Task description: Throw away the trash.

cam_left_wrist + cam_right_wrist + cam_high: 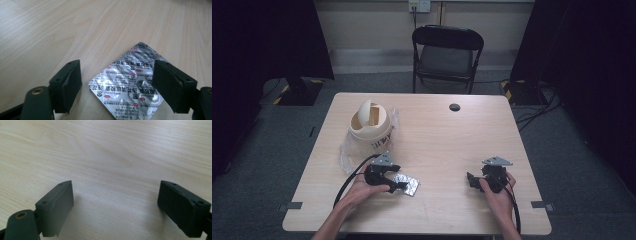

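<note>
Left gripper [117,87] jaws wide apart, empty, straddling foil pill sheet [127,83] flat on table [452,145]. Thin, light, slippery; best pinched at an edge. Right gripper [116,210] spread wide, empty.

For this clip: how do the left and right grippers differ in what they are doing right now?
The left gripper has a silver blister pack lying between its open jaws; the right gripper has bare table between its own. The left sits nearer the cream swing-lid bin; the right sits farther off. Both are open, hand-held, low over the table.
</note>
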The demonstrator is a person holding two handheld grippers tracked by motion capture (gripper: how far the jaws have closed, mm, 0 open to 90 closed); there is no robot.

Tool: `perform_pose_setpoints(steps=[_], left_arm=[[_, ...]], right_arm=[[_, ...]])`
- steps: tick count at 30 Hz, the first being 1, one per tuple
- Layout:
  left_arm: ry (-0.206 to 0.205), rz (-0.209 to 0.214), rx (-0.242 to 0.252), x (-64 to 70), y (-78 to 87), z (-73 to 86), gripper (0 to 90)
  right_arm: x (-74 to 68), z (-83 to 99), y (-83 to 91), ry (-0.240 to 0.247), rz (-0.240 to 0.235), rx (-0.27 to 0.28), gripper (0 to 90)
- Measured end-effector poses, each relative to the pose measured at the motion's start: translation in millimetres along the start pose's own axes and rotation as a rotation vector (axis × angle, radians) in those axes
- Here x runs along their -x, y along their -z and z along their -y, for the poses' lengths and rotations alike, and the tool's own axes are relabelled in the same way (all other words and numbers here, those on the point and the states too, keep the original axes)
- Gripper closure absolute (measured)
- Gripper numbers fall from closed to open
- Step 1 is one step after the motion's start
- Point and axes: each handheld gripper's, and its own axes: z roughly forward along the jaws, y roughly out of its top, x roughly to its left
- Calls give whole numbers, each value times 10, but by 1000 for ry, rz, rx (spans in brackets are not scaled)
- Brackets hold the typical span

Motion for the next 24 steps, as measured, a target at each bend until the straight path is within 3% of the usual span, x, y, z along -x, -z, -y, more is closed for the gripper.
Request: perform_pose_setpoints(steps=[2,10,14,15,16,18,24], left_arm=[[-15,-8,-4,14,-5,1,236],[-36,30,-35,107,65,31,285],[-14,20,-48,107,106,38,325],[12,16,-48,102,129,42,372],[12,16,-48,102,129,42,441],[25,16,-47,86,148,52,447],[67,32,1,94,211,146,594]], right_arm=[[0,0,0,0,0,0,125],[0,1,0,1,0,0,125],[0,0,0,0,0,0,125],[0,1,0,1,0,0,125],[0,1,0,1,0,0,125],[0,1,0,1,0,0,125],[1,1,0,1,0,0,125]])
